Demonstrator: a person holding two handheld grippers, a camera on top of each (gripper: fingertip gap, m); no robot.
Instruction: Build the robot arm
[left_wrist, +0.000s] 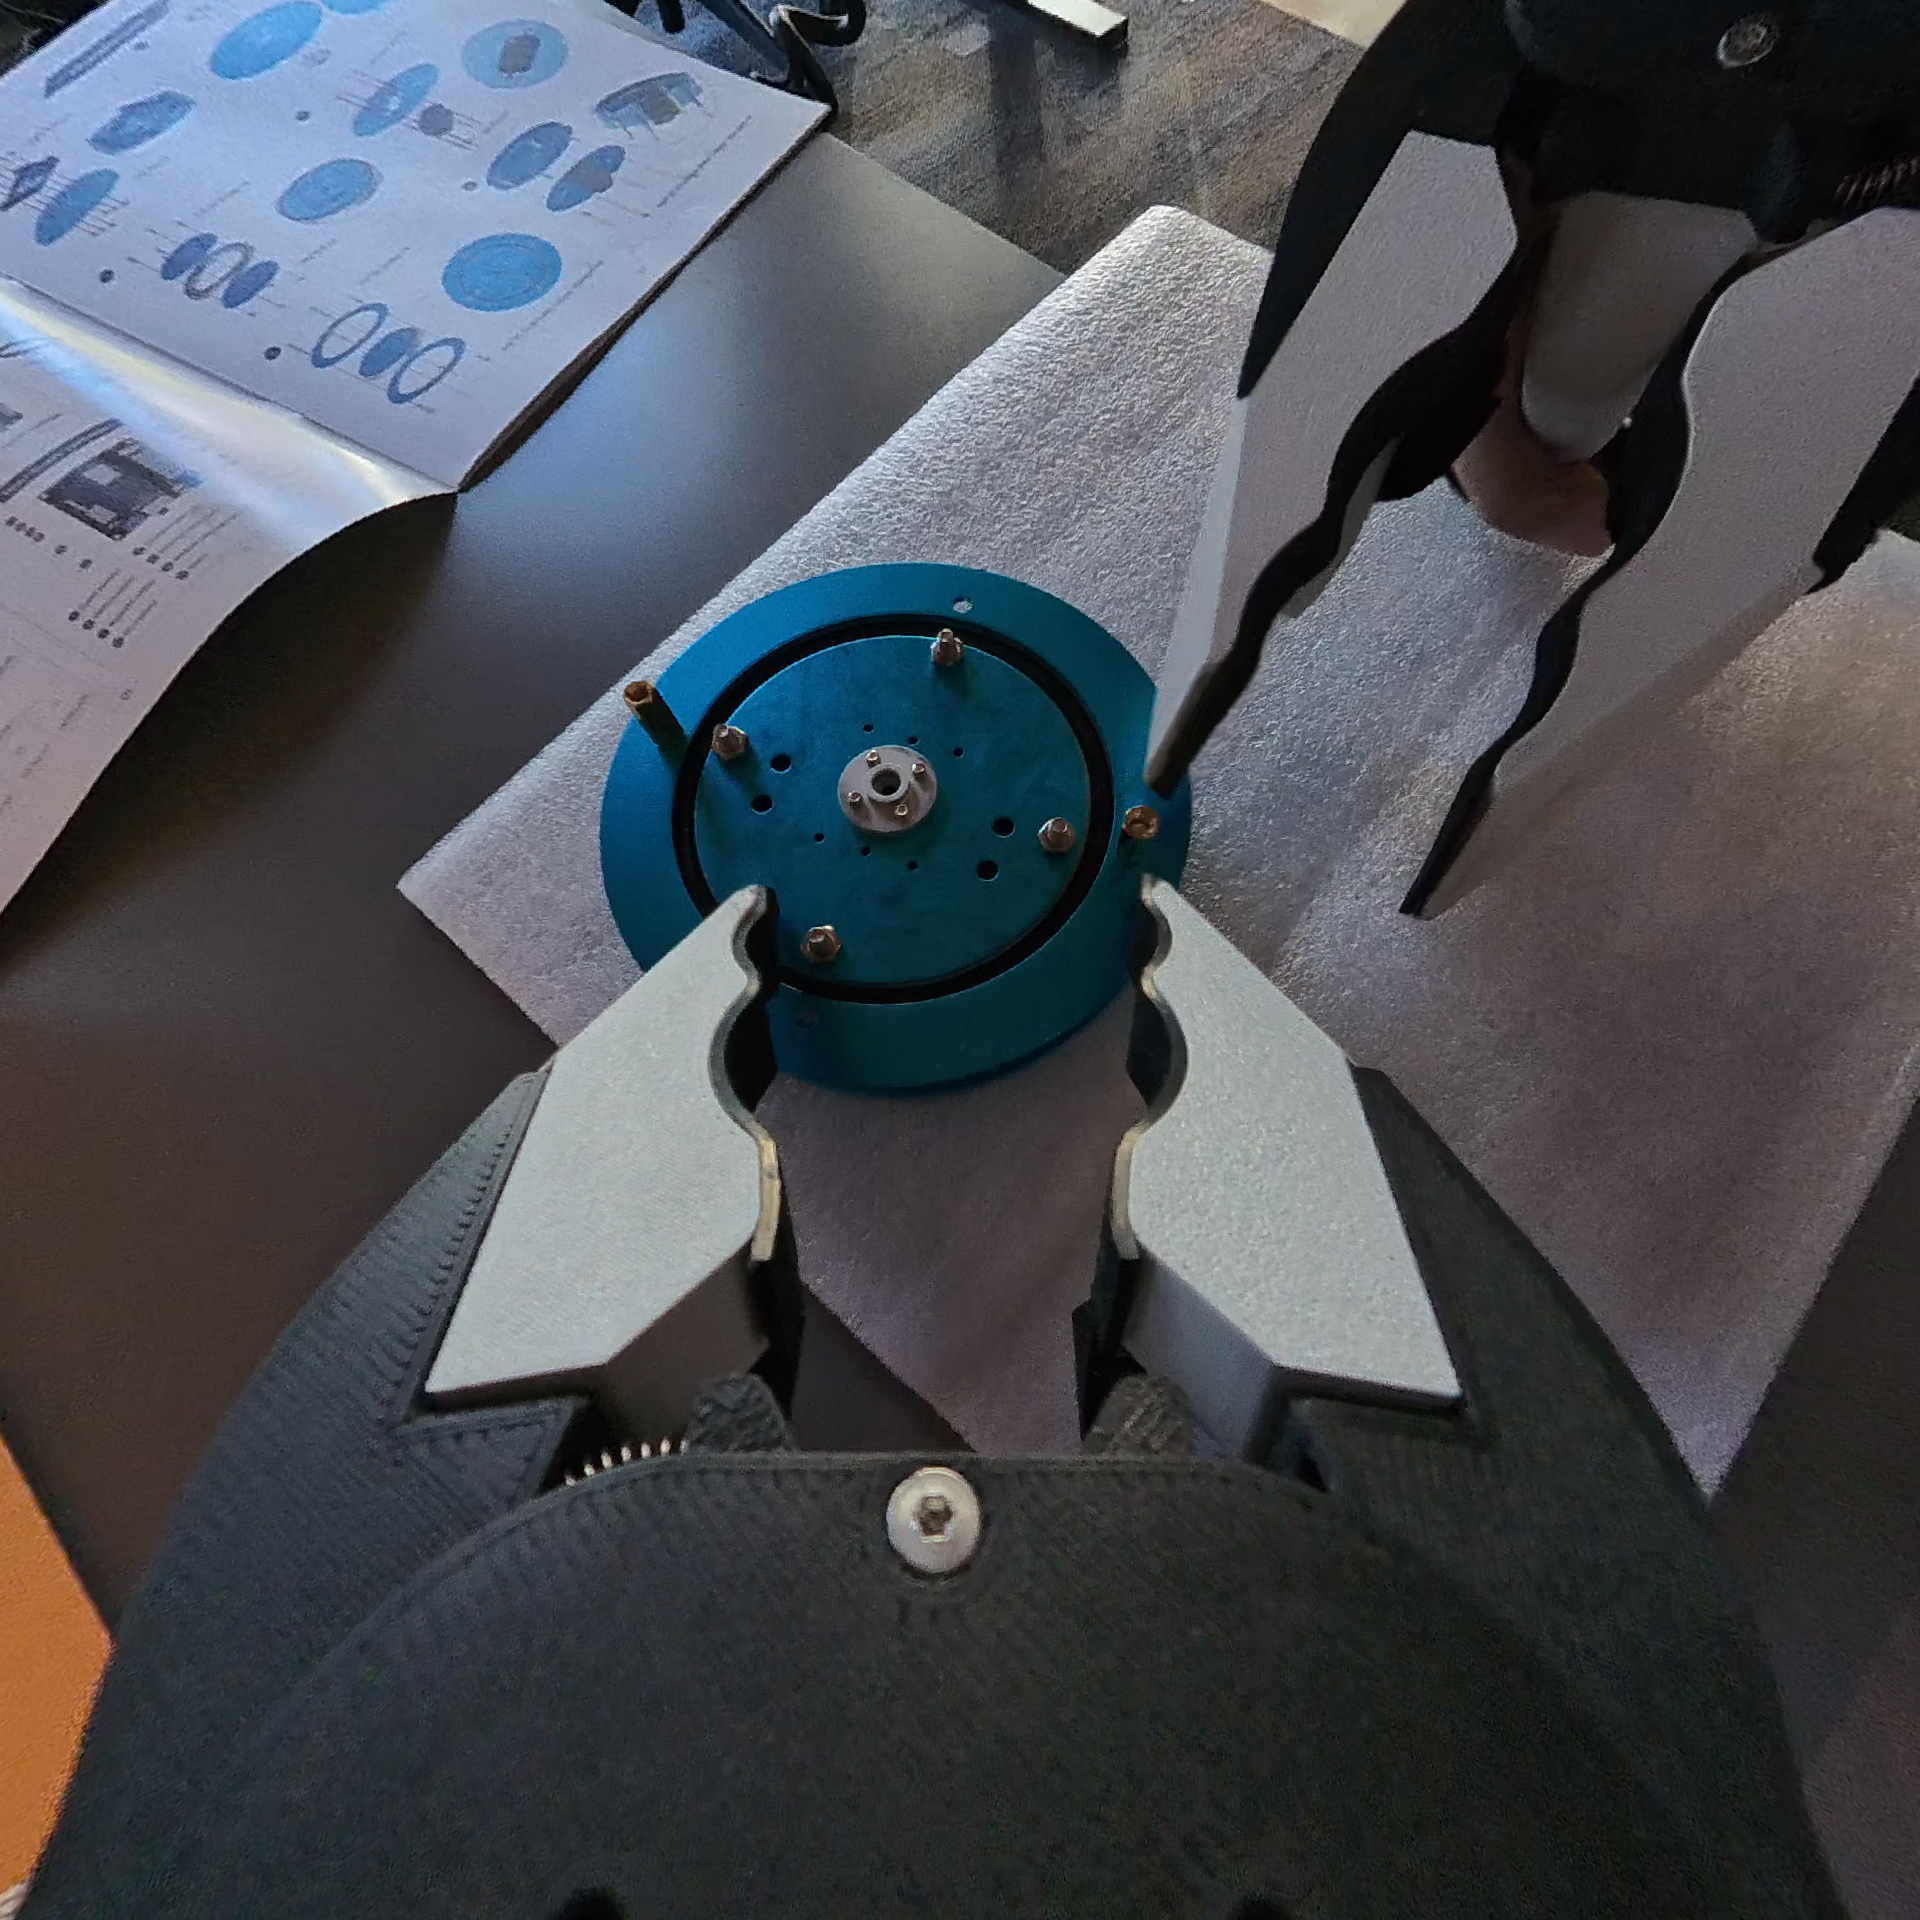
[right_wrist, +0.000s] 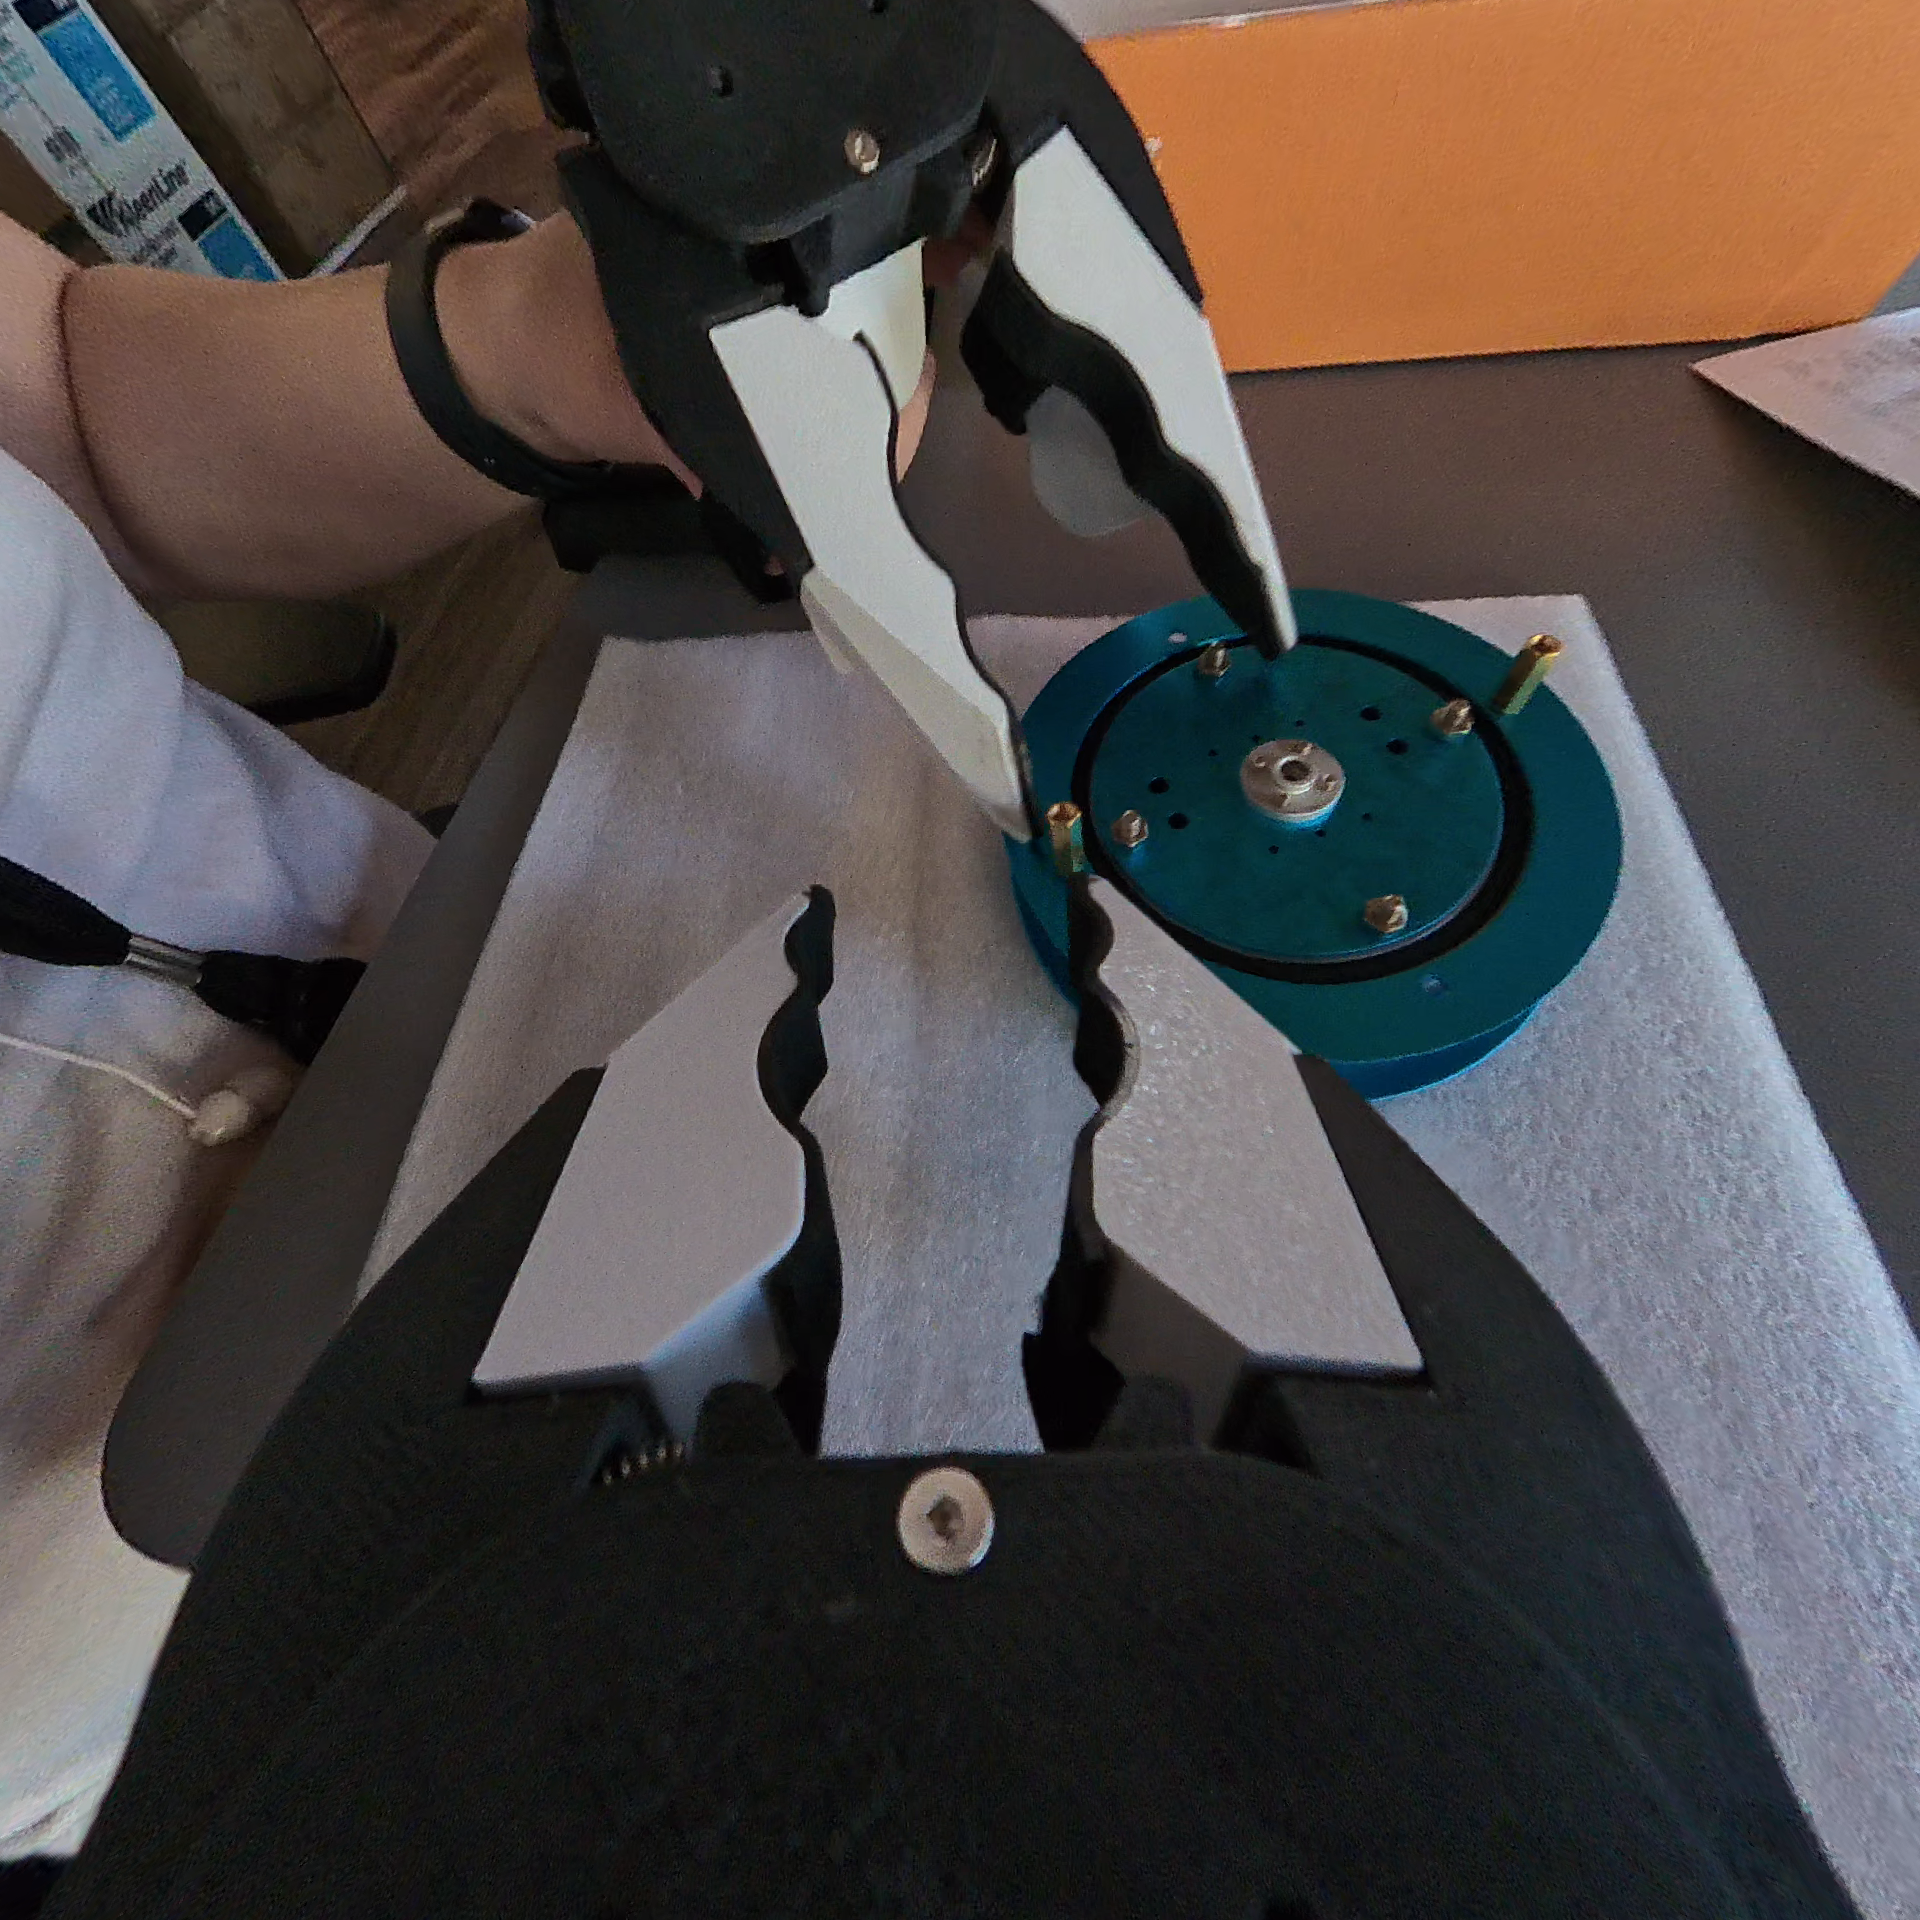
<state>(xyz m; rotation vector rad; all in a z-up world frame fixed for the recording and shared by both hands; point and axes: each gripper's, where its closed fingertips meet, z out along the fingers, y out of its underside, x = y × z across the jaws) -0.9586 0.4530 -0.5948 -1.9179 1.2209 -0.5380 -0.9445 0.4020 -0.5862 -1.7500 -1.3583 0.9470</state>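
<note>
Round blue anodised metal plate with brass standoffs lies on white foam sheet atop the dark table. Left gripper straddles its near rim, jaws wide, empty. Right gripper, half-open and empty, nears one edge brass standoff; approach squarely.

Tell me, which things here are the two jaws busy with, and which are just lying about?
In hand: left gripper and right gripper, both open at the blue disc; its brass standoffs; the foam sheet under it.
Lying about: open booklet, orange box.
</note>
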